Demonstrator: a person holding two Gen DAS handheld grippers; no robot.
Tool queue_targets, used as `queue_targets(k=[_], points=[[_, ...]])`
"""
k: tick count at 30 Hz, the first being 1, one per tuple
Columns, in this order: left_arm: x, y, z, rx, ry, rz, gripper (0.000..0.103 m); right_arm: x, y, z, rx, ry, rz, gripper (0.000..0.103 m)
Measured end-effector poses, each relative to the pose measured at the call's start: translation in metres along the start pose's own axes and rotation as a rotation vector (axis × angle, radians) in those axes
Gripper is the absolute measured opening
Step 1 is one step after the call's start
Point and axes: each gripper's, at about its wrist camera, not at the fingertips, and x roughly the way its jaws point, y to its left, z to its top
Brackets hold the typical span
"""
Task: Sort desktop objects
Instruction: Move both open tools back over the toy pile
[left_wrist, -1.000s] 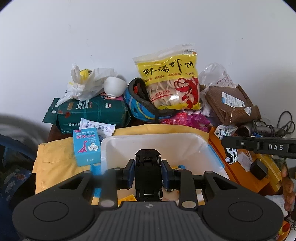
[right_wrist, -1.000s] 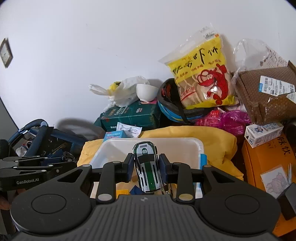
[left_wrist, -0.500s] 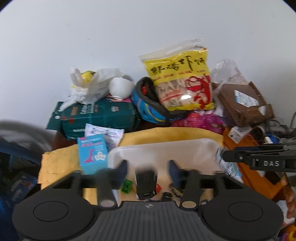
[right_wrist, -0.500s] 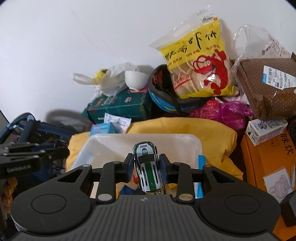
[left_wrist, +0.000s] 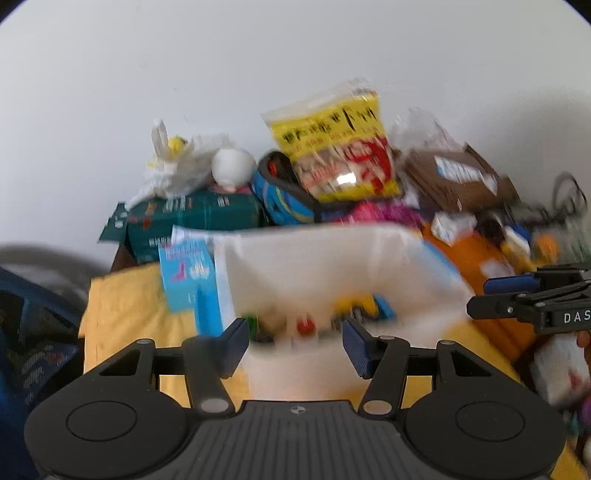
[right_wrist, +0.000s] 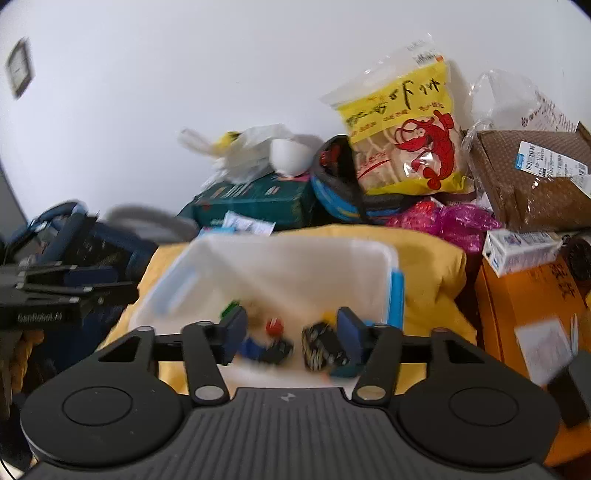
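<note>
1. My left gripper (left_wrist: 294, 341) pointed downward, its jaws spread apart with nothing gripped between them.
2. My right gripper (right_wrist: 291, 332) pointed downward too; its jaws had just been opening, pads clear.

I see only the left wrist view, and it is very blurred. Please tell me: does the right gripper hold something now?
Observer: No. The right gripper is open. Its jaws have just been opening, and the pads press on nothing.
Operator: Is any toy below it?
Observer: Yes. A dark toy car lies in the white bin, close to the gripper's right finger. I cannot tell if they touch.
Operator: Is there something on the wall that I miss?
Observer: A small framed thing hangs far to the left on the wall.
</note>
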Motion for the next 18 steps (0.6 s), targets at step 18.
queue_targets(k=[18], points=[[0.033,-0.038,-0.135,0.150,0.207,-0.029,0.058,0.047,0.029,-0.138,-0.134,0.239,-0.061,0.045]])
